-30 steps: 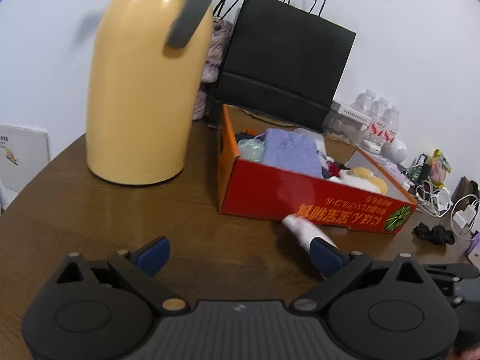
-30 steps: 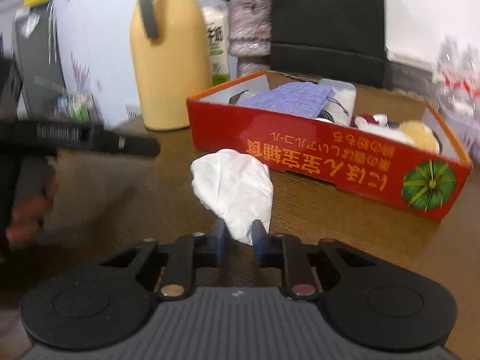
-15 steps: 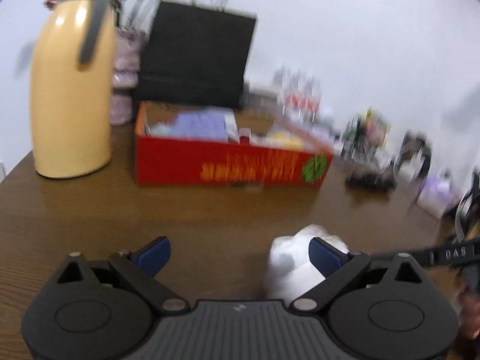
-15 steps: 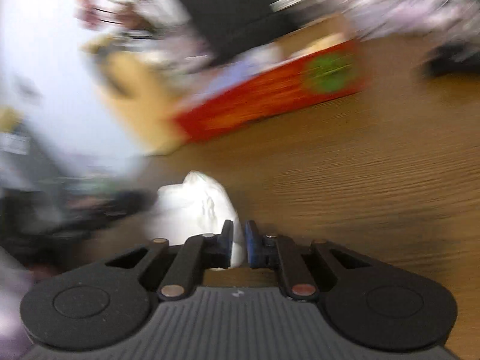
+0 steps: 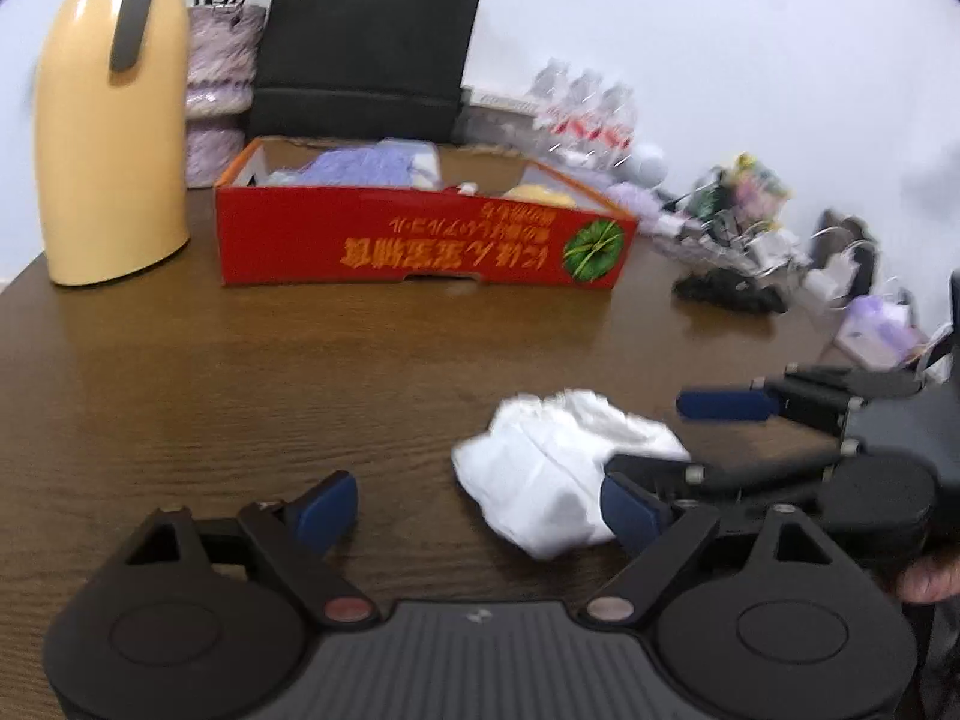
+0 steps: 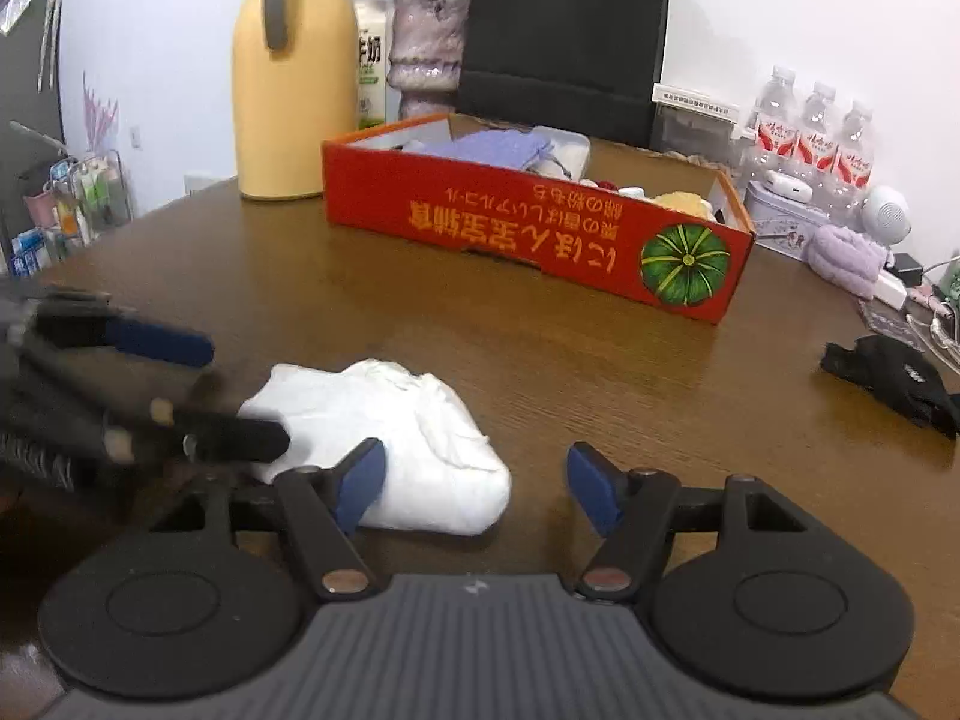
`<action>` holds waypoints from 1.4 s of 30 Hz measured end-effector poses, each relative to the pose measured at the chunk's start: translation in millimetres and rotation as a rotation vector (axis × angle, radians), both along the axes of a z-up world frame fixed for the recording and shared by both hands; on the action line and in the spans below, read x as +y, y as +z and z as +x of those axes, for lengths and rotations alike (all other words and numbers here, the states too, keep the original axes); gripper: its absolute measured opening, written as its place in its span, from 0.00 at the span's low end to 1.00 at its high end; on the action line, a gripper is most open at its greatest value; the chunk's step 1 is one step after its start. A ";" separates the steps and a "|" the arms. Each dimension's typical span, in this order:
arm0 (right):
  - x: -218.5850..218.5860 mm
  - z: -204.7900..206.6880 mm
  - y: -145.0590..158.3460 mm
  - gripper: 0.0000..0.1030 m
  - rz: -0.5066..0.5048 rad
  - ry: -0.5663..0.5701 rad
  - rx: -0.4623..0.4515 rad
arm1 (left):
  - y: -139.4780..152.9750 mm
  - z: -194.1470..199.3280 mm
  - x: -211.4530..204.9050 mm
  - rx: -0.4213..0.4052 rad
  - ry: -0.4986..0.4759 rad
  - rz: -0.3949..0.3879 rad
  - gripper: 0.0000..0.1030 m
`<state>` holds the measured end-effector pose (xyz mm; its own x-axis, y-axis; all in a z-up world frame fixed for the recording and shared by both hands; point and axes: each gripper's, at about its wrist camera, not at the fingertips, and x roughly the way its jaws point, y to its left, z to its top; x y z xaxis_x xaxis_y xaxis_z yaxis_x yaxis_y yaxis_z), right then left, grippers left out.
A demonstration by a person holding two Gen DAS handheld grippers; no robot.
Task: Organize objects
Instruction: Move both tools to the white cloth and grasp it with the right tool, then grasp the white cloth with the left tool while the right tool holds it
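Note:
A crumpled white cloth lies on the brown wooden table; it also shows in the right wrist view. My left gripper is open, low over the table, its right finger beside the cloth. My right gripper is open, just behind the cloth, its left finger at the cloth's edge. Each gripper shows in the other's view, the right one and the left one, both open around the cloth's ends. A red cardboard box holding cloths and small items stands further back.
A tall yellow jug, a vase and a black paper bag stand behind the box. Water bottles, a purple cloth roll, cables and a black item crowd the right side.
My right gripper carried the white cloth back from the box, set it on the table and opened. My left gripper pulled back from the box and now sits beside the cloth.

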<state>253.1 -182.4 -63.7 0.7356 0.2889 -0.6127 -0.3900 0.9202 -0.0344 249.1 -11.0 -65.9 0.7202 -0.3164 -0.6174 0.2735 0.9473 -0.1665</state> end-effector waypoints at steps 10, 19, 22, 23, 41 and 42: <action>-5.5 -38.4 -5.5 0.15 0.166 -0.125 0.040 | -3.5 -19.0 -24.4 -0.034 0.103 -0.010 0.45; -19.7 -58.2 -0.6 0.13 0.223 -0.105 0.103 | -2.8 -11.2 3.1 0.041 0.105 -0.147 0.19; -14.6 -60.7 -0.4 0.17 0.176 -0.080 0.096 | -3.0 -14.8 -4.9 0.017 0.094 -0.105 0.17; -9.3 -61.2 1.2 0.20 0.134 -0.072 0.083 | -3.5 -14.8 -7.2 0.013 0.102 -0.088 0.13; -12.8 -44.2 -2.0 0.08 0.091 -0.143 0.023 | -6.5 -19.6 -13.1 -0.017 0.073 -0.048 0.14; -13.7 -43.7 -2.1 0.07 0.100 -0.140 0.027 | -6.8 -19.1 -11.4 -0.010 0.077 -0.073 0.16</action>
<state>209.4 -196.1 -65.8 0.7564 0.2451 -0.6065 -0.2571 0.9639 0.0688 230.0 -22.4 -72.8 0.7503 -0.3042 -0.5870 0.2028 0.9509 -0.2337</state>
